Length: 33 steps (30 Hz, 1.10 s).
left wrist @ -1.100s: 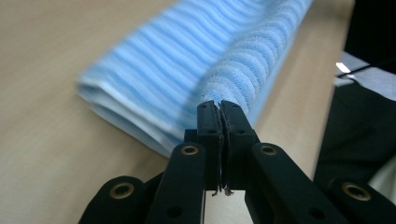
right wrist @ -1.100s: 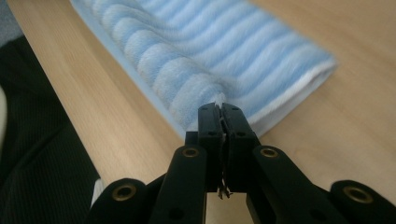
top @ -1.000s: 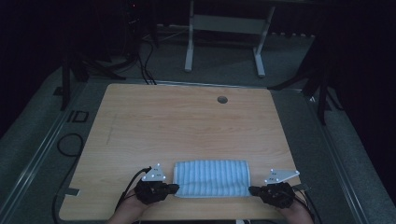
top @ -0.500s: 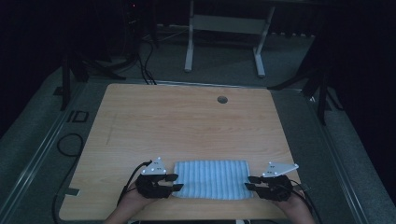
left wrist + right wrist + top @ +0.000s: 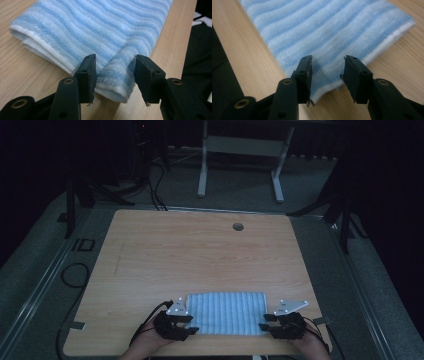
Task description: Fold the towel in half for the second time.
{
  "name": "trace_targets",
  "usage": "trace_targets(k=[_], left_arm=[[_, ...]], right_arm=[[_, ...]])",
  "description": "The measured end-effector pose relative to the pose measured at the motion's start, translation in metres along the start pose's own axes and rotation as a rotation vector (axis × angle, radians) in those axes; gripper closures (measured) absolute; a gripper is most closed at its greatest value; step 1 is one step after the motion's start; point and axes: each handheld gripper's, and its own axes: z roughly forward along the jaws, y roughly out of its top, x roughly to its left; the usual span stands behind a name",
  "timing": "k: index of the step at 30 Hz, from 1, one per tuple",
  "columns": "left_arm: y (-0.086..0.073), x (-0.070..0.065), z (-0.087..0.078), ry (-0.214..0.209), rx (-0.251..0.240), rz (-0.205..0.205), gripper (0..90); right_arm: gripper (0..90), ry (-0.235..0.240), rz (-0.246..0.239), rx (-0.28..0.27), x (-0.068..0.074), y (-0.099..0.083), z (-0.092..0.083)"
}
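The left gripper pinches a raised ridge of a folded towel, its jaws pressed into the soft, ribbed blue-and-white striped terry at the rounded folded edge. The right gripper straddles the towel's opposite end, jaws part-open, cloth between them. Both hands come in low and level. The rectangular towel lies flat near the front edge of the wood-grain counter.
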Motion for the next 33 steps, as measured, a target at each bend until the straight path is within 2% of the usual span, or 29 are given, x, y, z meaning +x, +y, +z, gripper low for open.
trace_targets(k=[3, 4, 7, 8, 9, 11, 16, 19, 23, 24, 28, 33], left_arm=[[0.001, -0.003, -0.001, -0.019, 0.0, 0.009, 47.9], [0.002, -0.002, -0.004, -0.048, -0.021, -0.004, 45.8], [0.01, 0.001, -0.016, -0.088, -0.111, -0.054, 45.6], [0.014, 0.001, -0.019, -0.075, -0.129, -0.047, 45.6], [0.019, 0.001, -0.019, -0.046, -0.128, -0.034, 45.7], [0.024, 0.002, -0.015, -0.027, -0.116, -0.031, 45.8], [0.025, 0.003, 0.005, -0.05, -0.059, -0.024, 45.6], [0.021, 0.001, 0.012, -0.041, -0.021, 0.002, 44.5], [0.016, 0.004, 0.016, -0.033, -0.019, -0.004, 44.2], [0.016, 0.005, 0.016, -0.032, -0.02, -0.006, 44.7], [0.016, 0.01, 0.016, -0.038, -0.016, -0.003, 45.0], [0.016, 0.019, 0.015, -0.031, -0.033, -0.027, 46.5]], right_arm=[[55.6, -0.008, 0.006, 0.012, -0.001, -0.002, -0.001], [56.1, -0.009, 0.005, 0.01, -0.001, -0.001, -0.003], [58.0, -0.011, 0.002, -0.019, 0.0, 0.005, -0.011], [58.1, -0.008, 0.001, -0.036, 0.001, 0.008, -0.015], [58.1, -0.006, -0.004, -0.055, 0.001, 0.012, -0.018], [58.1, -0.011, -0.016, -0.068, 0.002, 0.021, -0.019], [57.3, -0.013, -0.042, -0.048, 0.003, 0.03, -0.007], [53.7, -0.011, -0.045, -0.03, 0.002, 0.027, 0.003], [53.2, -0.006, -0.033, -0.003, 0.0, 0.019, 0.017], [53.4, -0.003, -0.03, -0.015, -0.001, 0.018, 0.018], [53.2, 0.0, -0.033, -0.01, -0.002, 0.019, 0.02], [53.3, 0.004, -0.034, -0.01, -0.009, 0.027, 0.026]])
